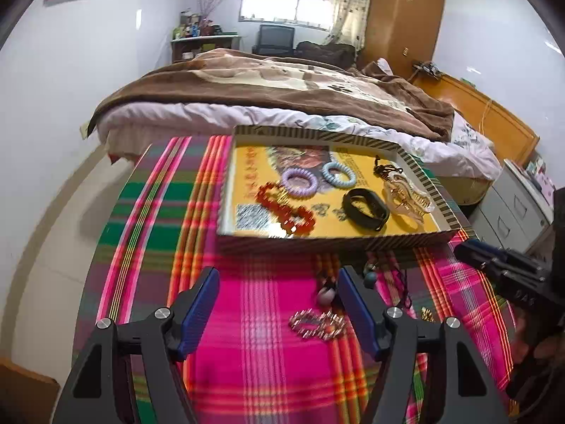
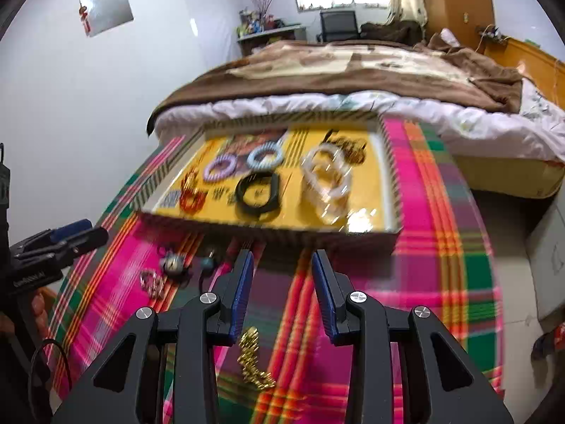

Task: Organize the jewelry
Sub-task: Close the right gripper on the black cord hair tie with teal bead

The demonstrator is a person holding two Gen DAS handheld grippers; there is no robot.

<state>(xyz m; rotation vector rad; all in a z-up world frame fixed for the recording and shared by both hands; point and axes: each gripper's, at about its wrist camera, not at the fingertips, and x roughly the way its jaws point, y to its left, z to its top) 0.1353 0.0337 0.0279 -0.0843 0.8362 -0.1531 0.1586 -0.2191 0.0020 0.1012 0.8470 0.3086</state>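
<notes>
In the left wrist view, my left gripper (image 1: 279,304) is spread wide and holds nothing; its blue pads hang above the plaid cloth (image 1: 247,353). Between the fingers, nearer the right one, lies a silver chain bracelet (image 1: 317,323) on the cloth. Just in front of the box (image 1: 317,242) lie a pale round bead pendant (image 1: 326,293) and a small teal bead (image 1: 370,277) on a dark cord. Inside the box I see a red bead bracelet (image 1: 287,208), a purple spiral hair tie (image 1: 300,181), a blue spiral hair tie (image 1: 339,175), a black wristband (image 1: 365,208) and a clear hair claw (image 1: 406,196). My right gripper (image 1: 501,265) enters from the right side, near the front right corner of the box; from here I cannot tell how far it is open.

In the right wrist view, my right gripper (image 2: 282,293) is open by a moderate gap and empty, pointing at the front wall of the box (image 2: 282,235). This view shows a gold chain (image 2: 252,360) on the cloth below the fingers, of which the left view catches only a small piece. The box contents are blurred here. My left gripper (image 2: 67,238) appears left of the box, above the cloth.
</notes>
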